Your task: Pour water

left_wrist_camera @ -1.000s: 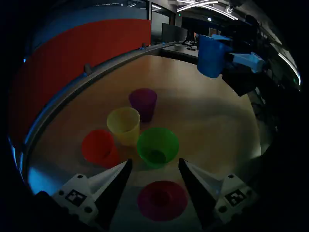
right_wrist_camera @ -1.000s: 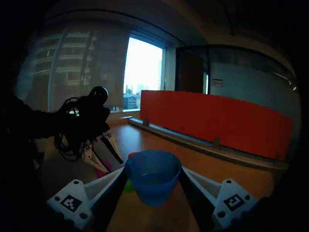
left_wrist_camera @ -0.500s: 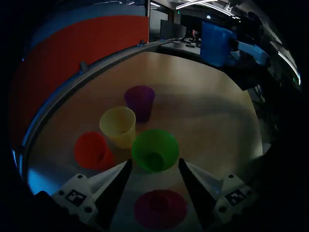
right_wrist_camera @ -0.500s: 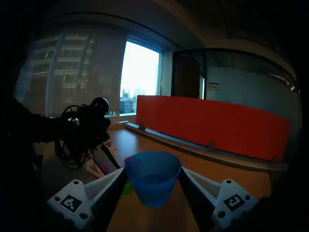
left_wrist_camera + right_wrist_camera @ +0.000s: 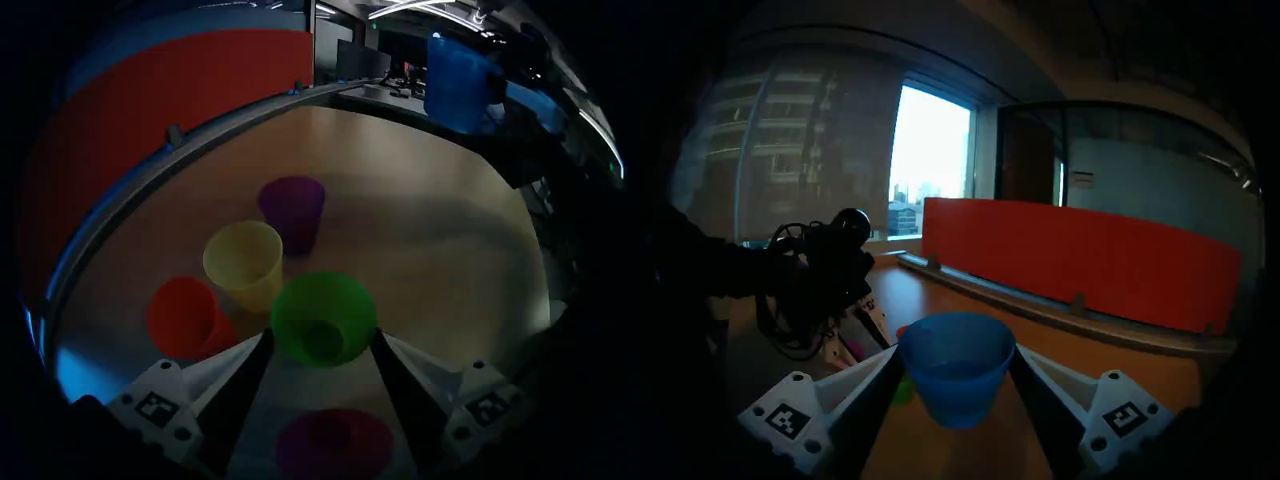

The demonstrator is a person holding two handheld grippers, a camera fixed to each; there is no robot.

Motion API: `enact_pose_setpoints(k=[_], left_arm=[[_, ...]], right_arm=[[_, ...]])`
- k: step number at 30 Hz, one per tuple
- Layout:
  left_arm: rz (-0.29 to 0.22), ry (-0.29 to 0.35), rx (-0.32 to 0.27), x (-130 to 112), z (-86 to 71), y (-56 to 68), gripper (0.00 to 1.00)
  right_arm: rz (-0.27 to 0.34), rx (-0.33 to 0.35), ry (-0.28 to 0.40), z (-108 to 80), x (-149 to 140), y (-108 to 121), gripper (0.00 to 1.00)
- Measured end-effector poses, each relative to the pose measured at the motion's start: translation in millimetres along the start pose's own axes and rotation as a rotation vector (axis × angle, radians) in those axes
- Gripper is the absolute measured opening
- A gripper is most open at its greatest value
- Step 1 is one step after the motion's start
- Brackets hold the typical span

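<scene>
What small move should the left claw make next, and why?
Probably ease the left claw a little forward and shut it on the green cup. Its open fingertips just reach that cup's sides, while the right claw holds the blue cup raised above the table, so steadying the receiving cup likely comes first.

A wooden table [image 5: 416,224] carries five upright cups close together — purple cup [image 5: 293,210] farthest, then yellow cup [image 5: 243,264], red cup [image 5: 182,318], green cup [image 5: 323,318], and magenta cup [image 5: 334,444] nearest.
</scene>
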State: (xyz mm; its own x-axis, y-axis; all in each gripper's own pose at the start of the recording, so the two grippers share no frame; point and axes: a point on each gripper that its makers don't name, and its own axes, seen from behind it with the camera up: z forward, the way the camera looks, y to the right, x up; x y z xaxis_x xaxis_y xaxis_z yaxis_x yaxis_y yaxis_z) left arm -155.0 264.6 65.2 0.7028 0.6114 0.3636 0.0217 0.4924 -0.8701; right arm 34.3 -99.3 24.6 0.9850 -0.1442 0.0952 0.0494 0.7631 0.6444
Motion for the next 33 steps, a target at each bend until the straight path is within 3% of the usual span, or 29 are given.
enact_pose_setpoints(k=[11, 20, 33], left_arm=[[-0.05, 0.034, -0.007, 5, 10.8, 0.2, 0.87], [-0.048, 0.053, 0.013, 4, 13.7, -3.6, 0.86], [-0.05, 0.176, 0.005, 25, -6.6, 5.0, 0.85]], right_arm=[[0.002, 0.001, -0.003, 2.1, -4, 0, 0.91], [0.005, -0.002, -0.005, 2.4, -5, 2, 0.91], [0.003, -0.002, -0.003, 0.6, -1, -2, 0.91]])
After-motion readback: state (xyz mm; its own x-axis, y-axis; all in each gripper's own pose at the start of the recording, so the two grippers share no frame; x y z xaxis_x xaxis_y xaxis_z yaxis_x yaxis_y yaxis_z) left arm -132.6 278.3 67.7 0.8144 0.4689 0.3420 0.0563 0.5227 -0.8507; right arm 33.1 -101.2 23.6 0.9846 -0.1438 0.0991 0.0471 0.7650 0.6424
